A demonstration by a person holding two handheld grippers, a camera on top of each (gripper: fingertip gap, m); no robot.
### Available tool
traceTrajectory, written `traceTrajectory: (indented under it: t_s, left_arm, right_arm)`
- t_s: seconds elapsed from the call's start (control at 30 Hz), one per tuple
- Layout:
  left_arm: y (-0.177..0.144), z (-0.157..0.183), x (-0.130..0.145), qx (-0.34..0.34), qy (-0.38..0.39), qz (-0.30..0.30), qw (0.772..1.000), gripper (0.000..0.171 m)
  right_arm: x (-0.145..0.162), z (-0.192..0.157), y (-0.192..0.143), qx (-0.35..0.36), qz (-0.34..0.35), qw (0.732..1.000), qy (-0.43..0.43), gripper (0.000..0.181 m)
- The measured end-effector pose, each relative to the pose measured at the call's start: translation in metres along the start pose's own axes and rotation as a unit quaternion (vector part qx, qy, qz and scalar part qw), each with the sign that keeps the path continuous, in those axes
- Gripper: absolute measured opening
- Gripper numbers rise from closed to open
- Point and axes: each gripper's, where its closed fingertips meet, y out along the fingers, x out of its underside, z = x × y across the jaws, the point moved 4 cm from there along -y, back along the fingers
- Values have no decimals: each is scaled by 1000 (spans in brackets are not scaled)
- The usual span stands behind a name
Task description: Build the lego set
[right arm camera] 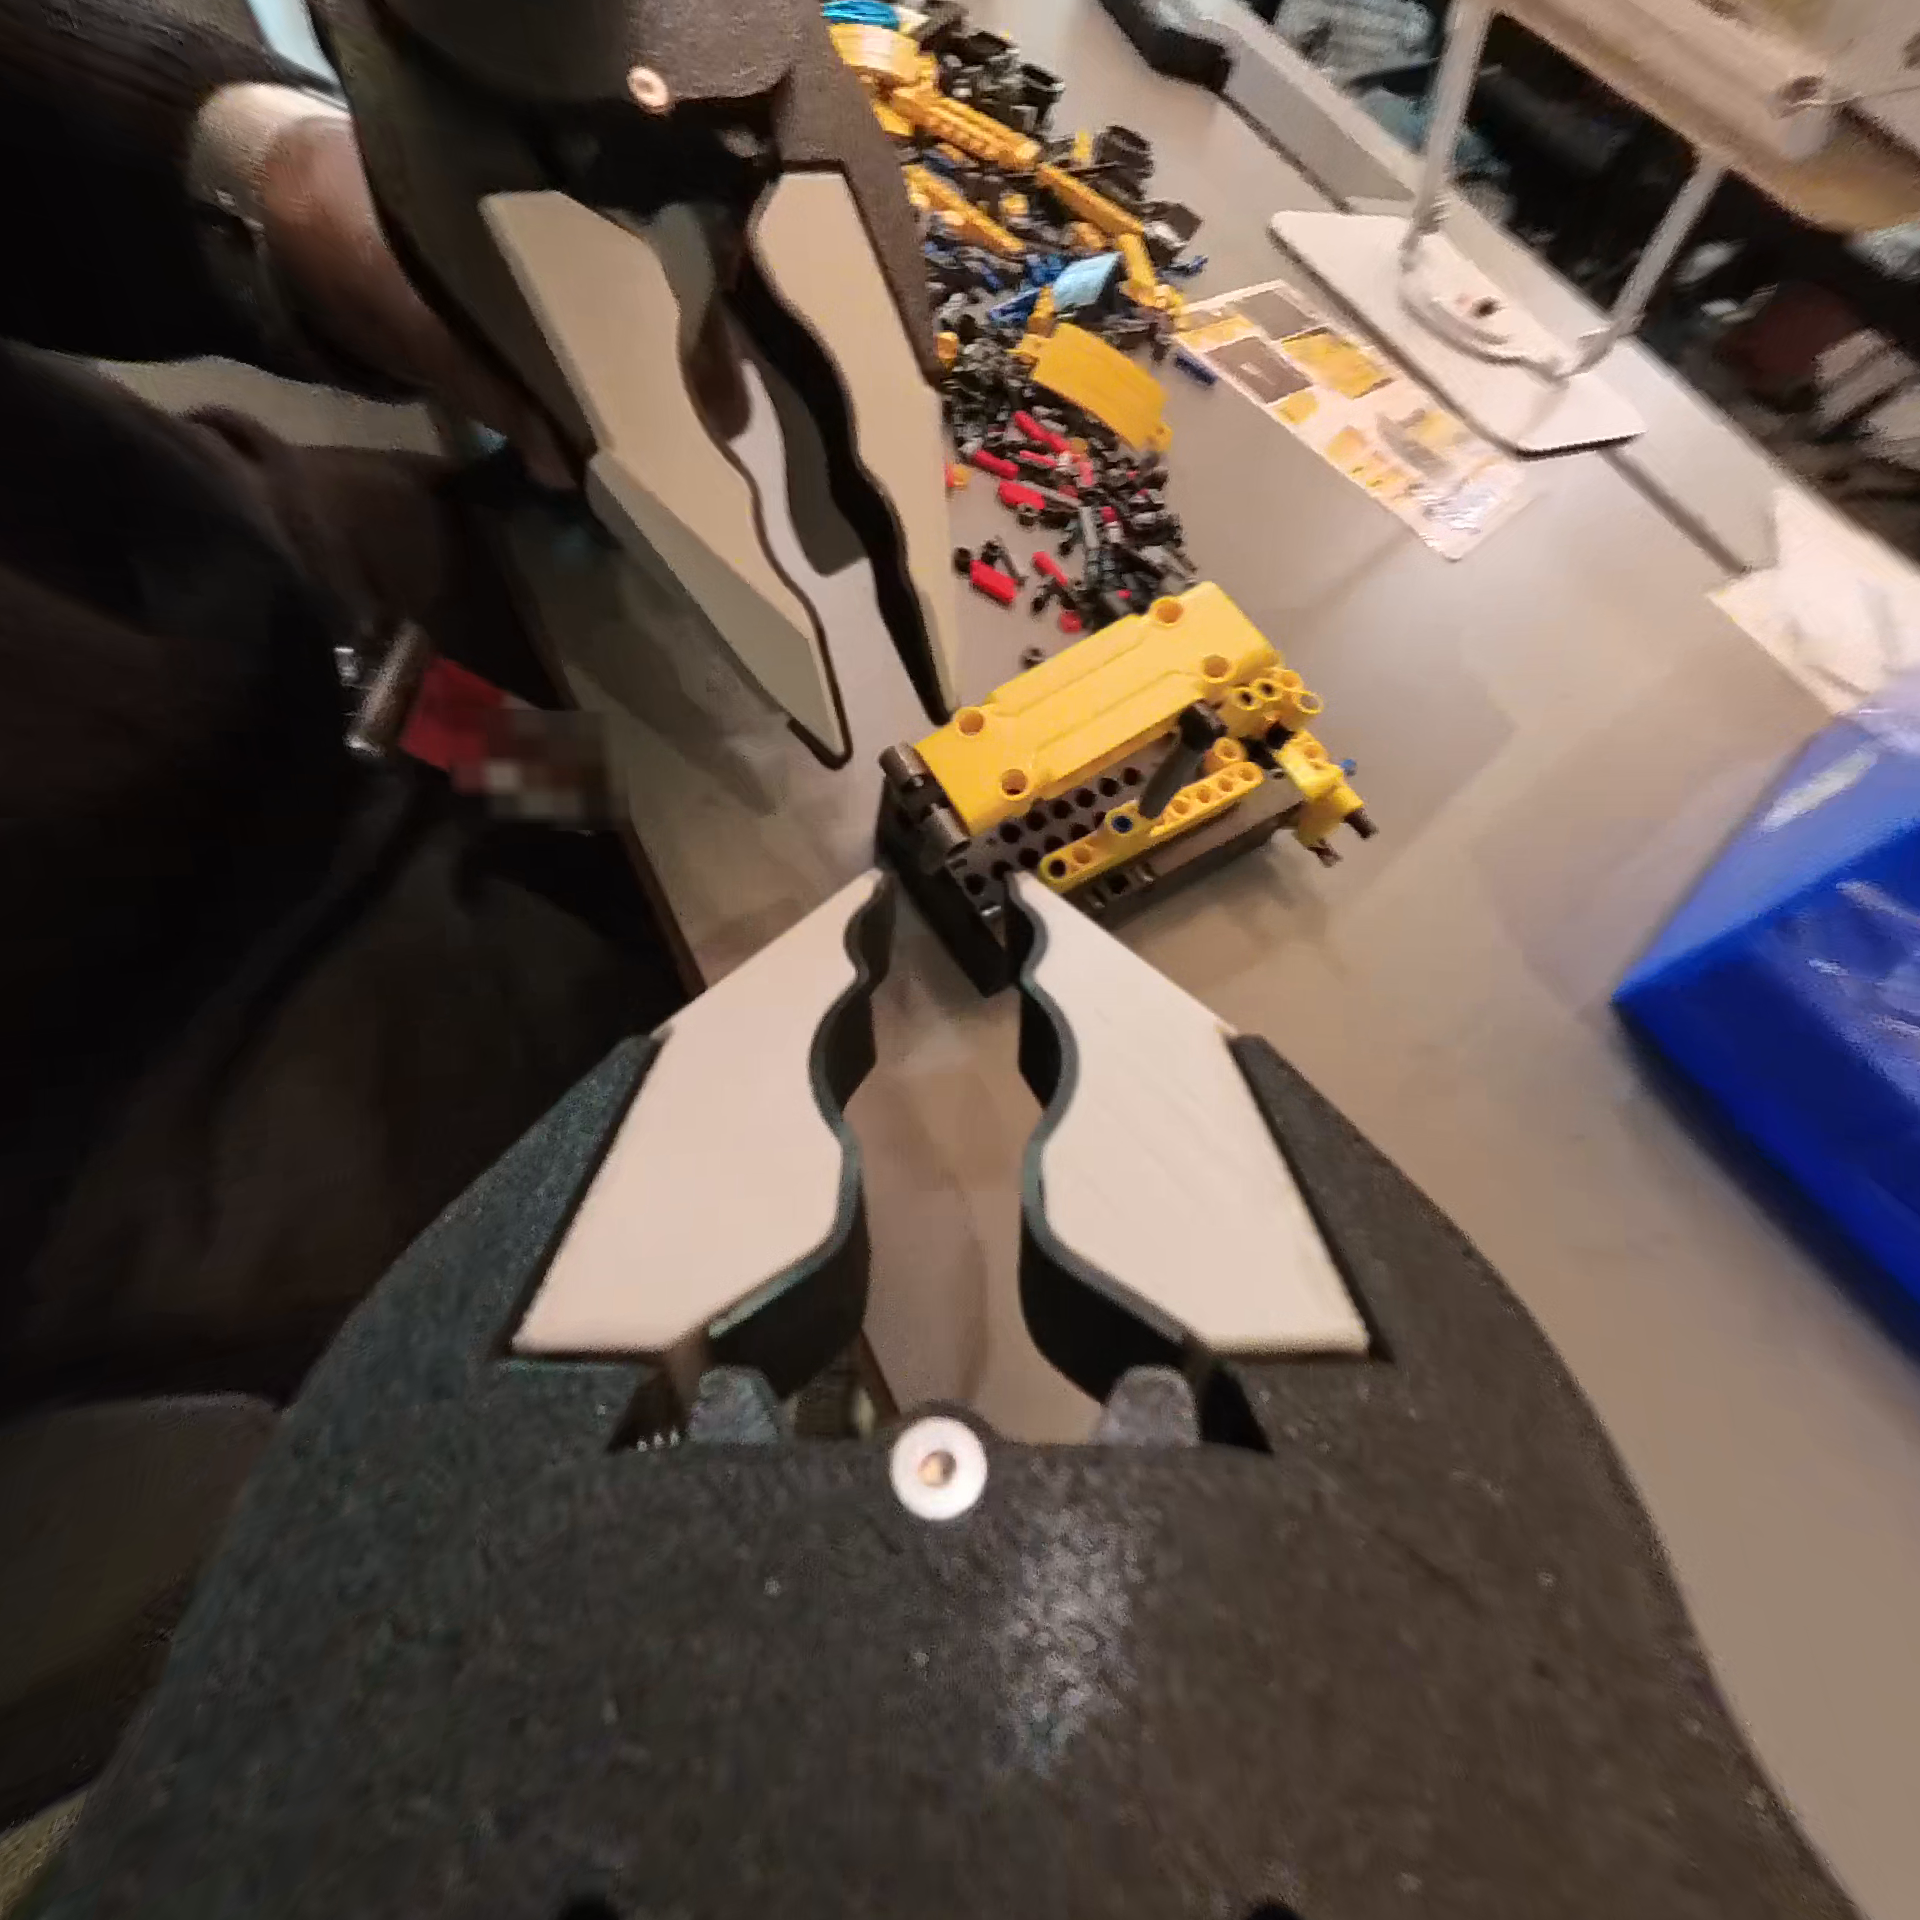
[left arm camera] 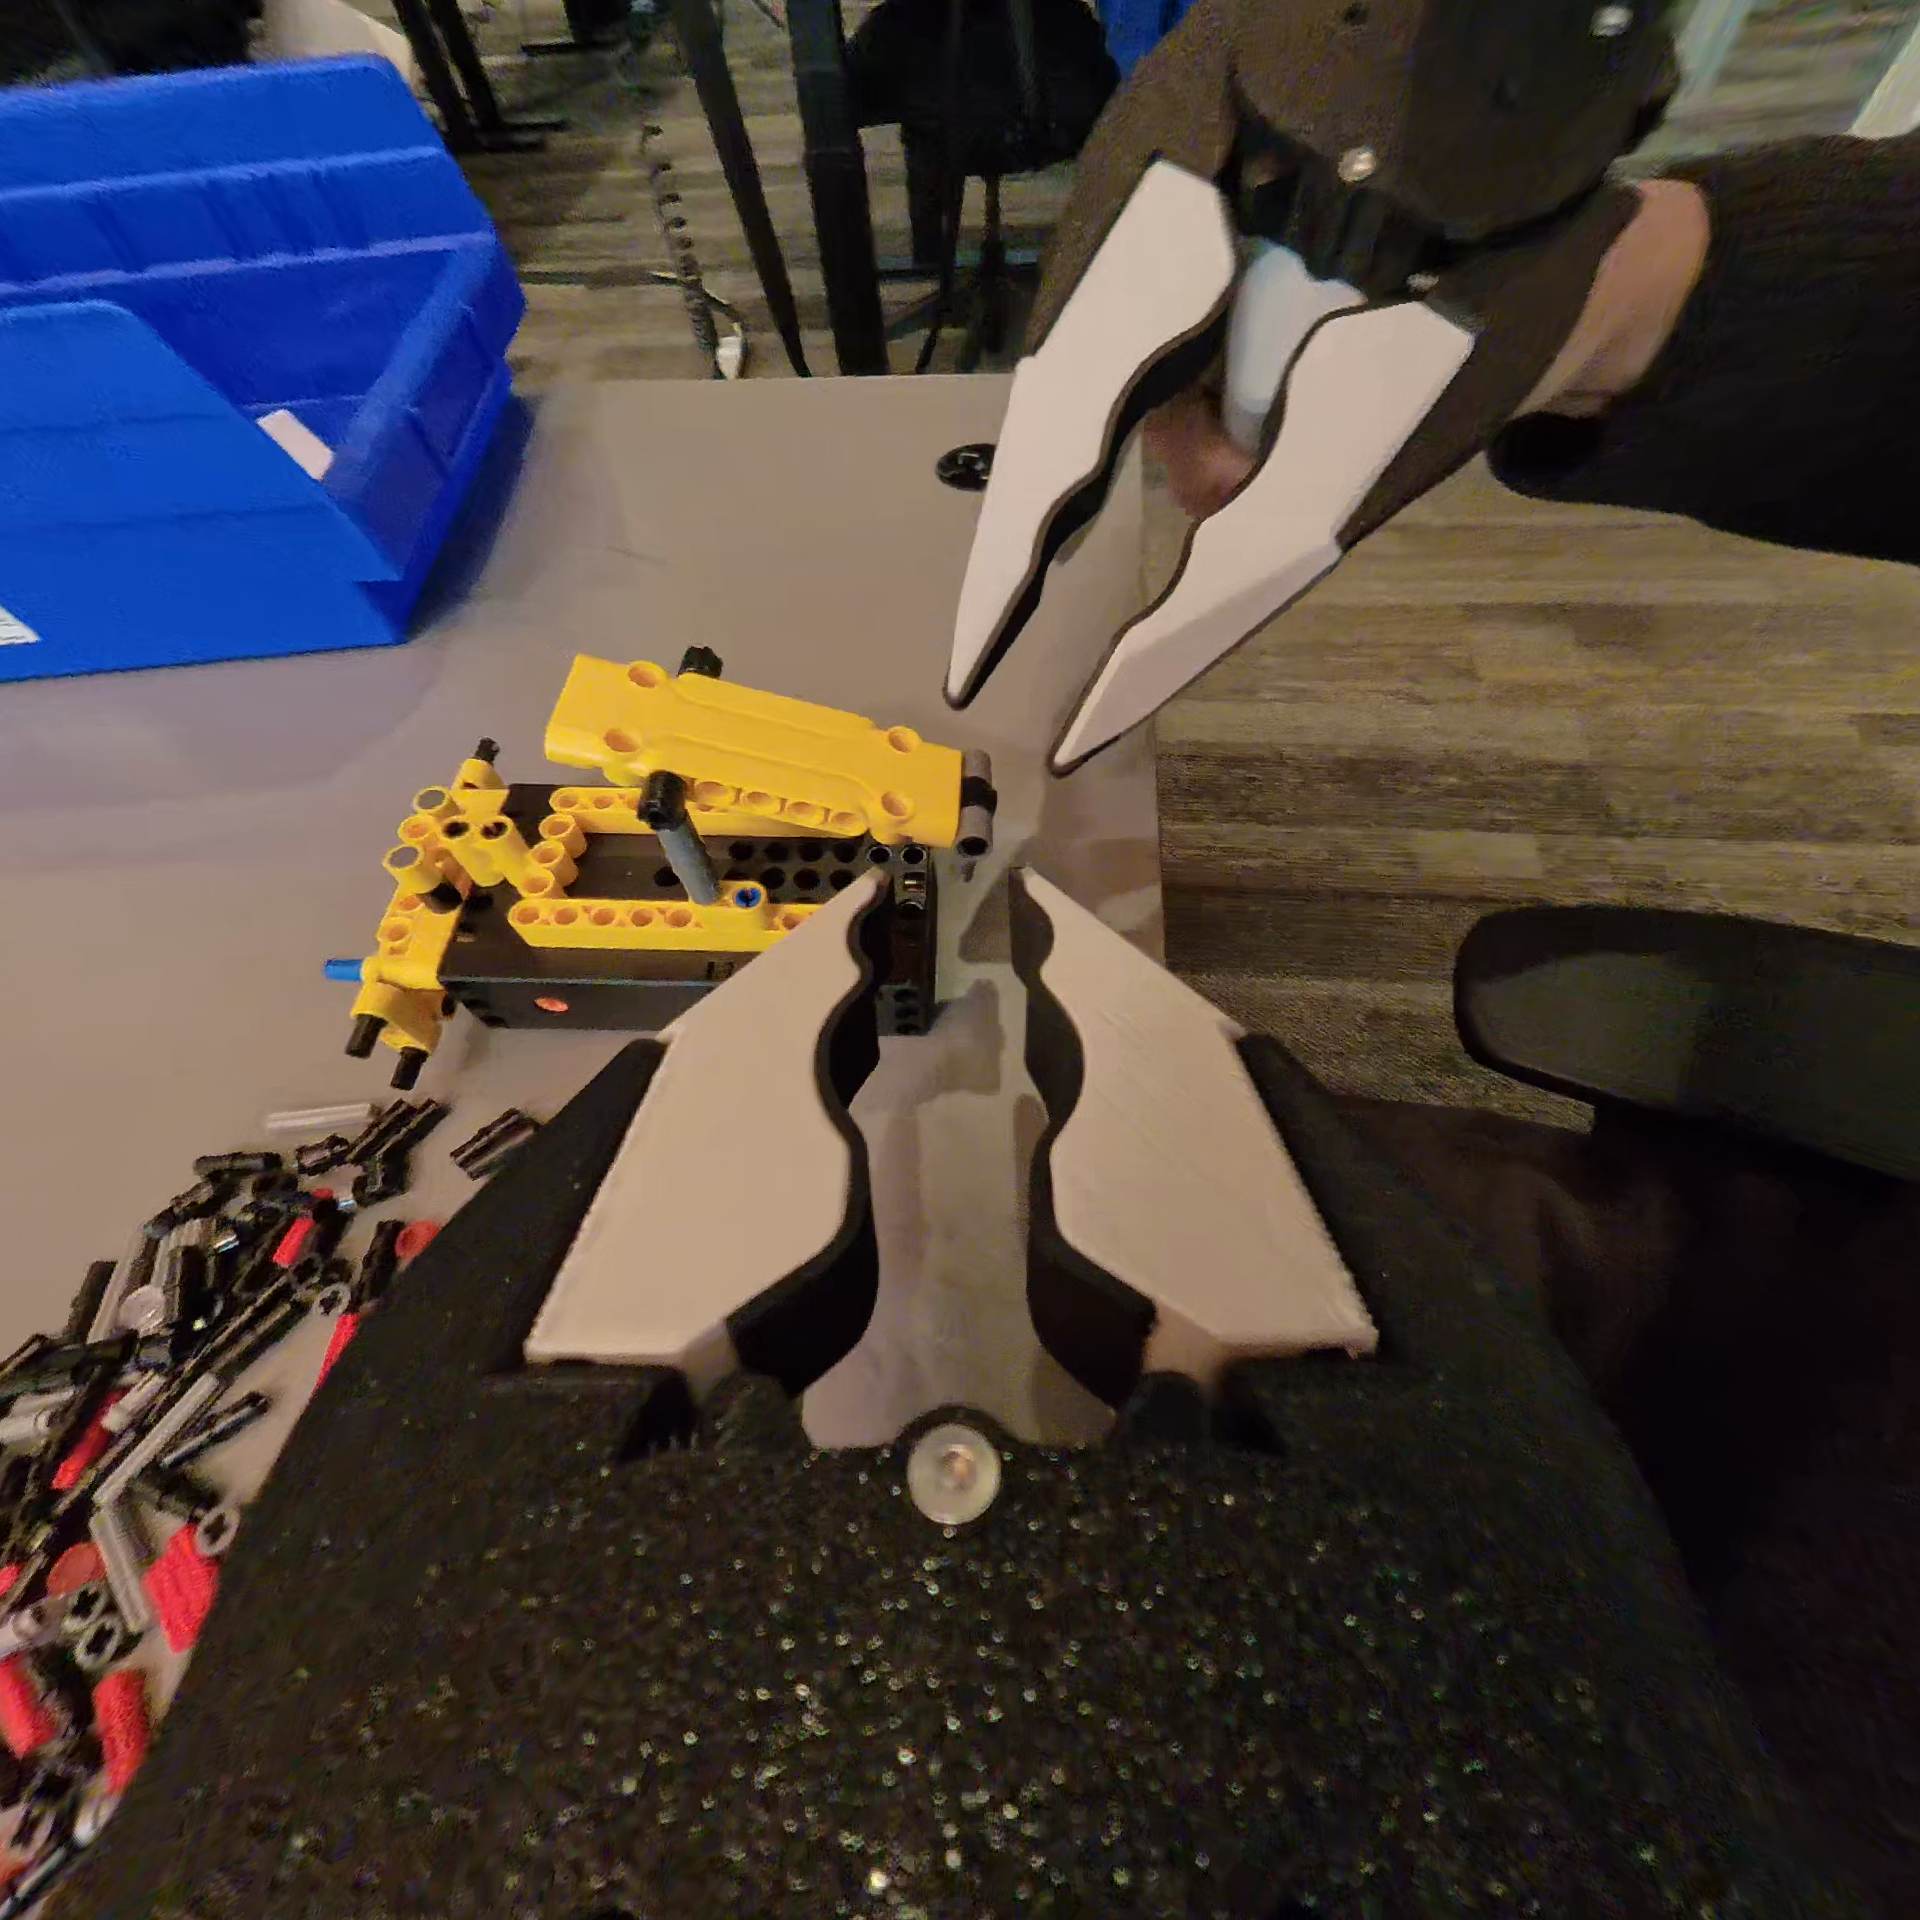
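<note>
My left gripper [left arm camera: 951,878] has its fingers spread, nothing between them but bare grey bench [left arm camera: 727,520]. The left fingertip [left arm camera: 868,894] sits at the near corner of the yellow-and-black brick assembly [left arm camera: 665,862], touching or just short of its black end; I cannot tell which. The other tip is off the model, over the bench near its edge.

My right gripper [right arm camera: 948,881] also has its fingers spread, and the black end block of the same assembly [right arm camera: 1122,748] sits just in front of the gap, the right fingertip [right arm camera: 1023,894] against or just beside that block. In the left wrist view this gripper [left arm camera: 1013,732] hangs above and beyond the model's right end, tips apart and clear of it.

The assembly lies flat on the bench near its corner: a black perforated base, yellow holed beams, a yellow panel [left arm camera: 748,743] on top, and a dark axle [left arm camera: 686,842] standing tilted in the middle.

A pile of loose black and red pins [left arm camera: 156,1382] lies to the left of my left gripper. A blue plastic bin [left arm camera: 239,343] stands at the far left. Beyond the pins, in the right wrist view, is a heap of yellow, black and blue parts [right arm camera: 1029,208] with a printed sheet [right arm camera: 1361,405] beside it.
</note>
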Motion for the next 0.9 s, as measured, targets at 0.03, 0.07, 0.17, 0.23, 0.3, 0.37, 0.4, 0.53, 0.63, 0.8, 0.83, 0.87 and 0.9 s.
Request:
traceTrajectory:
  t_s: [0.03,0.07,0.17,0.23,0.3,0.37,0.4,0.53,0.63,0.8,0.83,0.87,0.9]
  left_arm:
    - [2,0,1,12,-5,-5,1000,21]
    - [4,1,2,28,-11,-14,999,21]
    - [10,0,5,35,-24,-33,999,21]
    - [10,-1,3,32,-26,-26,999,22]
    - [11,-2,1,32,-38,-19,999,22]
    - [11,-4,0,51,-75,-14,996,23]
    - [10,-5,-1,65,-102,-10,993,24]
    - [9,-11,-3,129,-226,18,965,26]
    - [8,-18,-5,167,-317,53,932,27]
    - [11,-31,-4,182,-428,91,881,25]
    - [12,-32,-4,187,-446,95,870,23]
    - [13,-34,-4,193,-465,99,859,22]
    - [13,-36,-4,195,-479,104,849,20]
  right_arm:
    - [1,-2,4,-37,2,999,14,20]
    - [3,-5,7,-85,1,996,33,19]
    - [8,-3,14,-174,-11,980,97,19]
    - [6,0,16,-208,3,971,115,16]
    - [7,2,18,-218,6,970,105,11]
    - [7,4,20,-219,4,972,91,7]
    - [7,5,20,-220,5,972,86,7]
    - [7,7,20,-216,16,973,75,8]
    - [9,10,18,-211,19,974,73,8]
    - [5,14,17,-192,49,978,60,12]
    - [4,15,18,-185,50,980,53,13]
    - [4,15,20,-179,48,982,44,12]
    - [4,17,21,-169,46,984,36,13]
